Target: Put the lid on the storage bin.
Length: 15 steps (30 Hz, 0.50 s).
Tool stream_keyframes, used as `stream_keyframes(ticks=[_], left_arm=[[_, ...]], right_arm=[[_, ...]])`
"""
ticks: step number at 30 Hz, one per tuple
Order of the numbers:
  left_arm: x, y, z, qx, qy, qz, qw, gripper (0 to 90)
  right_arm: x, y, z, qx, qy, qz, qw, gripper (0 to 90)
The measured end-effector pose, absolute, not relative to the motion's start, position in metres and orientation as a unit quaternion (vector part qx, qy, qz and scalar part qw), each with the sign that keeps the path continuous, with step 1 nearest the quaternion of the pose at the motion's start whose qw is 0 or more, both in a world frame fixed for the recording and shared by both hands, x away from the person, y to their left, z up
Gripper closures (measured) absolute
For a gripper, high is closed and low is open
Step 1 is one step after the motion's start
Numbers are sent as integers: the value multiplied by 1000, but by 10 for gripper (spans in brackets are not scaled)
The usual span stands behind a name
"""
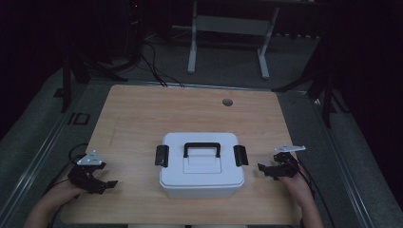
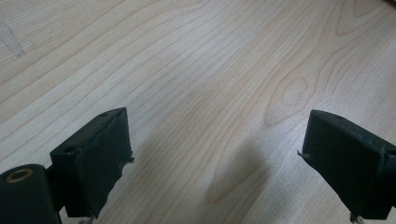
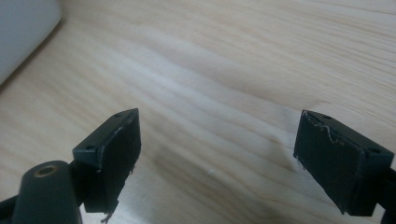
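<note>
A white plastic box (image 1: 202, 166) with a black carry handle (image 1: 202, 149) and a black latch on each side stands shut near the front middle of the wooden table (image 1: 142, 114). My left gripper (image 1: 108, 186) rests low at the front left, well away from the box, open, with bare wood between its jaws (image 2: 215, 158). My right gripper (image 1: 266, 171) sits at the front right, a short gap from the box's right latch (image 1: 240, 155), open and holding nothing (image 3: 217, 158). A white corner of the box (image 3: 21, 32) shows at the upper left of the right gripper view.
A round cable hole (image 1: 227, 102) lies near the table's far edge. Beyond the table stand a white desk frame (image 1: 228, 42) and dark stands on a grey floor. Cables trail off both front corners.
</note>
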State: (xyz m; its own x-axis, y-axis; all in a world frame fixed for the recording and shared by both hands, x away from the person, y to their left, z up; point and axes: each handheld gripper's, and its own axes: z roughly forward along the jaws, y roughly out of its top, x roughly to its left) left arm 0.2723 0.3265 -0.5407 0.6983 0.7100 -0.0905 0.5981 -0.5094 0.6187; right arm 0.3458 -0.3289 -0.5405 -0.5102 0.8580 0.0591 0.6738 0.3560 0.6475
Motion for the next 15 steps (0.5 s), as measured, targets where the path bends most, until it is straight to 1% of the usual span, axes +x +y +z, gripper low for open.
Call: stream_keyframes(ticks=[9,15], left_arm=[[272,337,-540,832,425,105,340,73],[271,341,-542,824,438,106,345,73]], right_arm=[[345,-335,-542,491,791,329,160,144],[344,-334,-542,487,790,334,164,143]])
